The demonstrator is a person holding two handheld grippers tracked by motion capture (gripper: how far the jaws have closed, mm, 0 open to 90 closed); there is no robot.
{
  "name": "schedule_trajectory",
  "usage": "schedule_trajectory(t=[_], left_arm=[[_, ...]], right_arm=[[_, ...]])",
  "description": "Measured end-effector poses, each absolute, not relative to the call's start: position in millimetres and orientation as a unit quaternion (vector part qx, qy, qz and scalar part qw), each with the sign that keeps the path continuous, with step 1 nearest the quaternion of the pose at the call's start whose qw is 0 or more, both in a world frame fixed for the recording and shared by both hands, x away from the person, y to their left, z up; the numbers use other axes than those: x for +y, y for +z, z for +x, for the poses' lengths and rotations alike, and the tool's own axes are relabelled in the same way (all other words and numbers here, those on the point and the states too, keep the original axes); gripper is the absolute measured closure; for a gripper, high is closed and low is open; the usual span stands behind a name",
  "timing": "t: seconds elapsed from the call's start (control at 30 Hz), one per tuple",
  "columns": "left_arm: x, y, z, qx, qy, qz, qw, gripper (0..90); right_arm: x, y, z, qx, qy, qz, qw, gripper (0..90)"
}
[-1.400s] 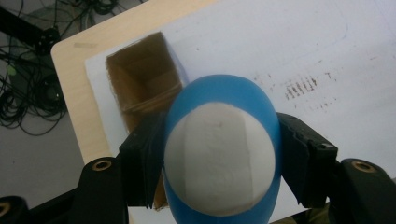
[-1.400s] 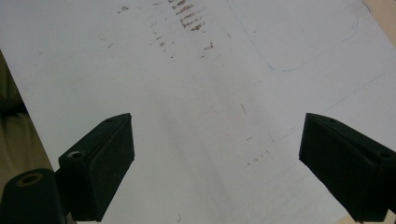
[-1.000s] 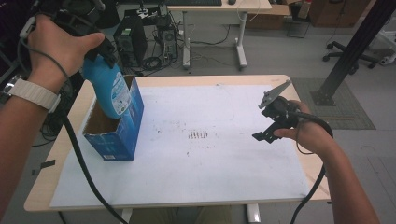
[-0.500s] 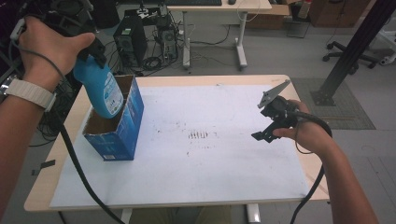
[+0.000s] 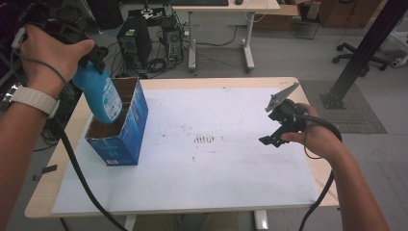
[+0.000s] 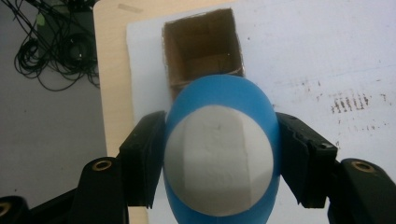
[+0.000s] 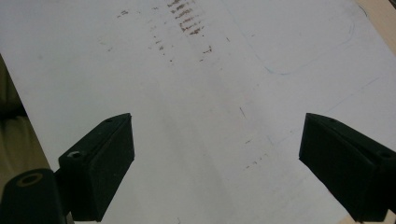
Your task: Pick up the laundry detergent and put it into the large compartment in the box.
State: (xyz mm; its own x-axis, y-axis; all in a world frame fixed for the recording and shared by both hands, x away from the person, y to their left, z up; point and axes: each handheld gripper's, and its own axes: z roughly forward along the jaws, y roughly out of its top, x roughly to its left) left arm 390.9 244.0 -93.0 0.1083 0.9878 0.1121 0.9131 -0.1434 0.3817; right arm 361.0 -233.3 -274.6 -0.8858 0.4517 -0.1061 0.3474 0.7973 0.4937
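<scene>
Pinching with the left claw (image 5: pixel 91 60) on the upper part of a blue bottle (image 5: pixel 103 96), jaws pressing flat against its two sides in the left gripper view and gripping it upright, white cap end toward the camera. Holding that bottle at the far-left part of the desk (image 5: pixel 216 192), raised, with its lower end hanging right at the open mouth of the blue cardboard box (image 5: pixel 122 139), partly behind the box's near wall in the high view, so not fully inside and not fully clear of it. Looking down past the bottle into the box (image 6: pixel 203 46) and finding only bare brown cardboard there, nothing else packed. Judging the work as roughly midway: bottle securely in the grip and lined up over the opening, yet not resting on the box floor nor set down on the white sheet; not telling from this moment alone whether heading in or out. Passing over the faint dark smudges (image 5: pixel 206 139) at the middle of the sheet, unrelated to the job. Hovering with the right claw (image 5: pixel 274 134) well apart at the right side, jaws spread wide and carrying nothing, just above bare sheet in the right gripper view (image 7: pixel 215 163). Leaving to do: finishing the bottle's travel, letting go, and possibly steadying the box with the idle claw.
</scene>
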Motion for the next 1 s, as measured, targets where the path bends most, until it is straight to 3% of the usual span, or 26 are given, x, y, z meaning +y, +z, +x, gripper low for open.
schedule_trajectory(t=[1.0], left_arm=[[250.8,-149.2,398.6,0.646,0.165,0.738,0.103,37.9]], right_arm=[[-235.0,-275.1,359.0,0.94,0.238,0.216,0.111,10.4]])
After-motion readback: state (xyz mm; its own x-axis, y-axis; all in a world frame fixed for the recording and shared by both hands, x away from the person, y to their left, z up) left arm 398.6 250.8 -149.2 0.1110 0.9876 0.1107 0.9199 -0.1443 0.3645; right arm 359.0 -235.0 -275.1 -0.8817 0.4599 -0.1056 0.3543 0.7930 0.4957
